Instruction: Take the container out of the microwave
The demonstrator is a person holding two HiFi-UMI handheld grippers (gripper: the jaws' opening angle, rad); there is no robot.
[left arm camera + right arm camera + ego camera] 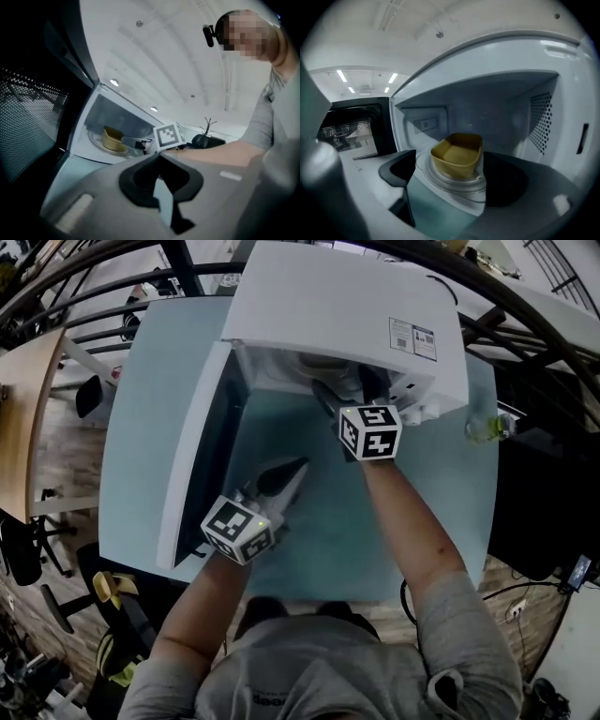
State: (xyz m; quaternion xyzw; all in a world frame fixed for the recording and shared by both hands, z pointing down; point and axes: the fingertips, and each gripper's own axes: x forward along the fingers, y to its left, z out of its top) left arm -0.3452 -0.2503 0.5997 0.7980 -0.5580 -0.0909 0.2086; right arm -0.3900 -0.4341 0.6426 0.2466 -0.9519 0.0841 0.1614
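While the white microwave point(347, 315) stands at 12 o'clock on the teal table point(319, 540) with its door point(202, 460) swung wide toward 8 o'clock, the right gripper point(339, 395) reaches into the open cavity, its jaws spread apart and closed on nothing. Seen from the right gripper view, the yellow container point(457, 154) sits upright on the glass turntable point(440, 185) inside the oven, open mouth facing up, directly ahead of the right gripper point(452, 180) and framed by its two dark jaws. It looks to be a rounded rectangle whose long axis runs away from the camera toward about 1 o'clock, with a short end nearest the jaws, though the wide lens makes that hard to fix. Whether the jaw at 3 o'clock touches its wall cannot be told. From the head view the container is hidden under the oven's top panel, and the right gripper's tips are lost in the cavity's shadow. The left gripper point(298, 467) hovers over the table at 7 o'clock of the oven, pointing toward 1 o'clock, well apart from the container; in its own view the left gripper point(159, 185) shows jaws parted, with only table between them. That view also catches the container point(112, 139) at 10 o'clock inside the oven, its right side partly covered by one jaw of the right gripper.
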